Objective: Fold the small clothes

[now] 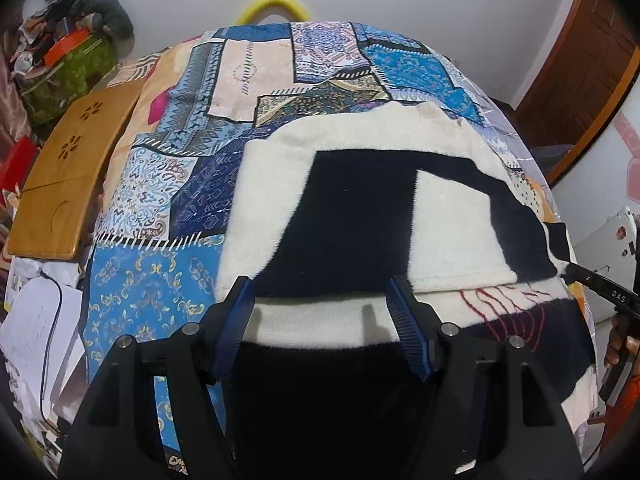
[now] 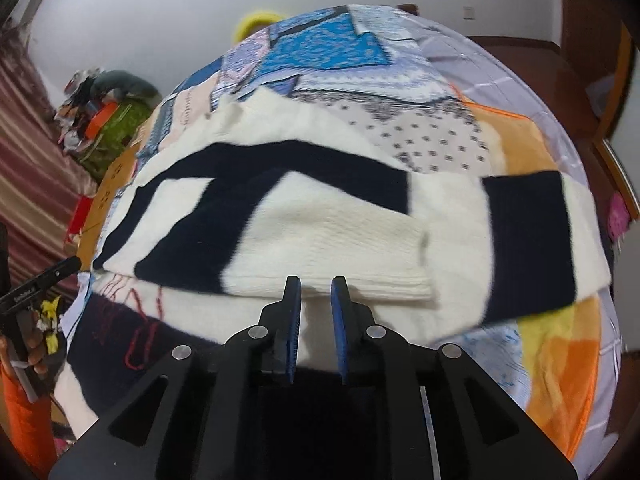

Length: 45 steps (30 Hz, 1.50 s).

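Observation:
A cream and navy block-patterned knit garment [image 1: 360, 208] lies partly folded on a patchwork bedspread [image 1: 192, 148]; it also shows in the right wrist view [image 2: 320, 216]. A folded sleeve lies on top, and red stitching shows on its near part [image 1: 516, 304]. My left gripper [image 1: 320, 284] is open, just above the garment's near fold, holding nothing. My right gripper [image 2: 316, 284] has its jaws narrowly apart, empty, at the folded edge of the cream sleeve [image 2: 340, 280]. The right gripper's tip [image 1: 600, 292] shows at the right edge of the left wrist view.
A wooden lap tray [image 1: 68, 176] lies at the bed's left edge. A green bag with clutter [image 1: 68, 64] stands beyond it. Papers and a cable [image 1: 36, 328] lie at the left. A yellow ring [image 1: 276, 4] sits at the bed's far end. A wooden door [image 1: 580, 72] is at the right.

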{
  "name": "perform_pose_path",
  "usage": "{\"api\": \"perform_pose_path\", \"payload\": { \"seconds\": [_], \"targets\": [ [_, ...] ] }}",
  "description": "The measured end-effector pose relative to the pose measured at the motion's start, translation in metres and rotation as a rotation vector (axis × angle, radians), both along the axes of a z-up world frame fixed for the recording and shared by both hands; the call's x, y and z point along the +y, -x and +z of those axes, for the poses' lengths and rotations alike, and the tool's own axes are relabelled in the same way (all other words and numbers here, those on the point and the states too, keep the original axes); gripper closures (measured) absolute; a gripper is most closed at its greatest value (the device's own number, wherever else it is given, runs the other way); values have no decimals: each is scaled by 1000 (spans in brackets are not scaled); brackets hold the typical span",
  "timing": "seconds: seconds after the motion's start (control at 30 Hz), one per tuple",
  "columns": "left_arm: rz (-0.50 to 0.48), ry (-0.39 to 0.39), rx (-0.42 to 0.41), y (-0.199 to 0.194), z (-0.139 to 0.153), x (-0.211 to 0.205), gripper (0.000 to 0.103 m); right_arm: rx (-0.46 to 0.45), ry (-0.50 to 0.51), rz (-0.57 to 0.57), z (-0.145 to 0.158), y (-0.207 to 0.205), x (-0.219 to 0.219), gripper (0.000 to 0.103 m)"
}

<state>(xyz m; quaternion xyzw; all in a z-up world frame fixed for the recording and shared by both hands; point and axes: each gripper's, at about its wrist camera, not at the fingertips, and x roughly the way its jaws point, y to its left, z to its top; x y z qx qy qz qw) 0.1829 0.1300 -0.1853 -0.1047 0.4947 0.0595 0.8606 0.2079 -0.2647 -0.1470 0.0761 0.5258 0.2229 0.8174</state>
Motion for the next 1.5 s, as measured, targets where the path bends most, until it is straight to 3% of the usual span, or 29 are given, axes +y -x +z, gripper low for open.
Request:
{"api": "perform_pose_path", "payload": {
  "seconds": [0.1,0.3,0.6,0.8,0.83,0.9,0.93,1.0,1.13,1.27,1.37,1.5],
  "targets": [
    [24,0,-1,1,-1,7,36,-17,5,-41,4,-2,-17,74],
    [67,-12,5,-3,-3,21,36,-45,8,-105,9,-23,-36,60],
    [79,-17,30,-21,-11,34,35,87,71,-65,-44,-55,-19,59],
    [76,-8,67,-47,-24,44,32,92,10,-67,-54,-55,-22,59],
    [76,-6,81,-53,-28,46,32,92,4,-70,-54,-55,-23,60],
    [71,-16,106,-62,-36,47,32,92,-22,-55,-54,-54,-21,74],
    [66,-31,119,-66,-41,47,32,86,-15,-52,-53,-54,-19,74],
    [63,-49,141,-72,-50,46,32,63,9,-37,-48,-51,-15,88],
    [67,-25,153,-74,-64,48,30,22,52,-25,-41,-52,-10,93],
    [86,-44,133,-68,-68,48,18,-40,73,-41,-26,-57,-13,95],
    [92,-21,130,-63,-70,50,18,-94,83,-65,-11,-58,-18,95],
    [104,7,136,-57,-70,51,18,-97,117,-73,-8,-59,-16,95]
  ]
}}
